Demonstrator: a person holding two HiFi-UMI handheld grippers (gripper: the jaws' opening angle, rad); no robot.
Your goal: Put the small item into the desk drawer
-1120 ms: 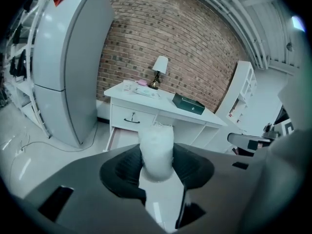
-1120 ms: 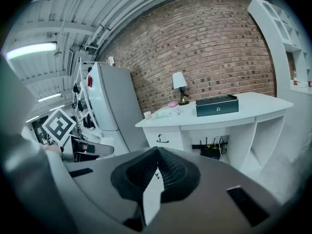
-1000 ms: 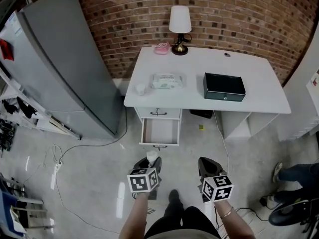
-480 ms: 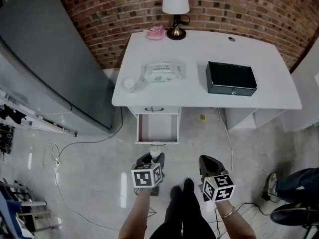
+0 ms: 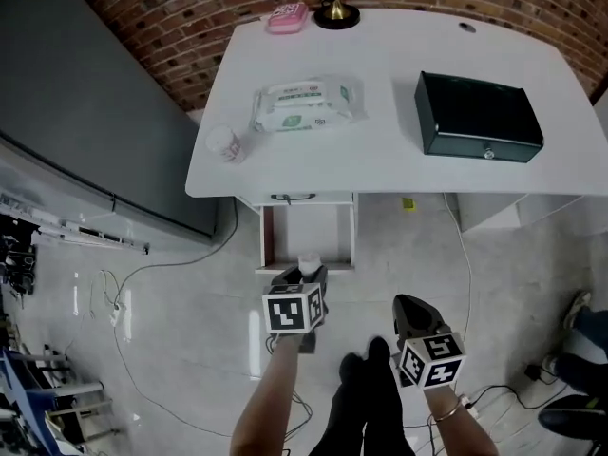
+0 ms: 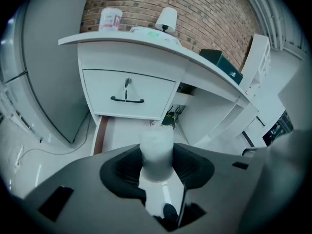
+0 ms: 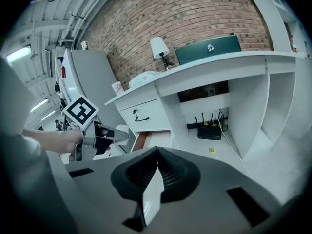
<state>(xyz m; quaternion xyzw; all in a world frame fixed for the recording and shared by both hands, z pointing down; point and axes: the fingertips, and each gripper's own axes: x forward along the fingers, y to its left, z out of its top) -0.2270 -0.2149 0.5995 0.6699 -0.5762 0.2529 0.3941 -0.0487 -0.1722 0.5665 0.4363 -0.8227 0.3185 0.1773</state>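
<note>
A small white capped bottle (image 6: 157, 141) stands between the pads of my left gripper (image 6: 157, 157), which is shut on it. In the head view the bottle (image 5: 309, 264) and the left gripper (image 5: 302, 279) hang just in front of the open lower drawer (image 5: 270, 238) of the white desk (image 5: 380, 164). The drawer (image 6: 117, 133) looks bare inside, and the upper drawer (image 6: 127, 100) above it is closed. My right gripper (image 7: 156, 156) is shut with nothing in it and hangs lower right (image 5: 410, 307), over the floor.
On the desk lie a wipes pack (image 5: 306, 103), a small jar (image 5: 224, 143), a dark cash box (image 5: 478, 117), a pink item (image 5: 288, 15) and a lamp base (image 5: 334, 12). A grey cabinet (image 5: 85, 112) stands left. Cables (image 5: 142, 350) trail on the floor; a router (image 7: 209, 130) sits under the desk.
Both grippers have sunk and come closer to the desk; the left one, still holding the bottle, now reaches the open drawer's front edge. The desk fills more of the view.
</note>
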